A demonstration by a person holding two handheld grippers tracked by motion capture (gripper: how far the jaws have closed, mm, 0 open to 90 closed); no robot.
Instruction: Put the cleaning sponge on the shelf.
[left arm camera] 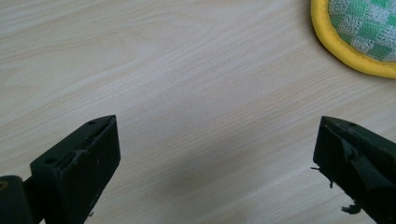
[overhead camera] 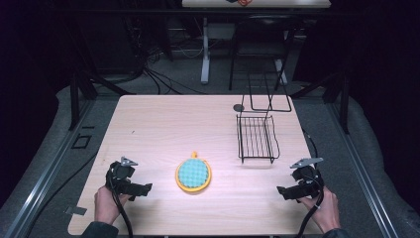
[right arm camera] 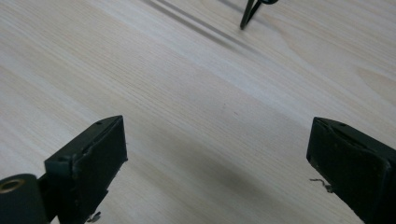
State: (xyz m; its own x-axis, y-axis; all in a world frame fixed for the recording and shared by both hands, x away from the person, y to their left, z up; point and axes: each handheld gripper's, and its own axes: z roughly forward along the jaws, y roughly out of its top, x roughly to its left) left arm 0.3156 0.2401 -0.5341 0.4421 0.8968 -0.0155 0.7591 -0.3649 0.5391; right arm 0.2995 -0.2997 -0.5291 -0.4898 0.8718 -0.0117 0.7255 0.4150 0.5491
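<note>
A round pot holder (overhead camera: 193,174) with a yellow rim and a teal checked middle lies flat near the table's front centre; its edge (left arm camera: 359,32) shows at the top right of the left gripper view. A black wire rack (overhead camera: 256,137) stands to its back right; one rack foot (right arm camera: 250,13) appears at the top of the right gripper view. My left gripper (overhead camera: 147,189) is held at the front left, open over bare wood (left arm camera: 215,154). My right gripper (overhead camera: 281,192) is held at the front right, open with nothing between its jaws (right arm camera: 217,158).
The light wooden table (overhead camera: 163,124) has a small dark round disc (overhead camera: 238,107) near its back edge beside the rack's upright wire frame (overhead camera: 270,94). Cables, a chair and table legs sit on the dark floor beyond.
</note>
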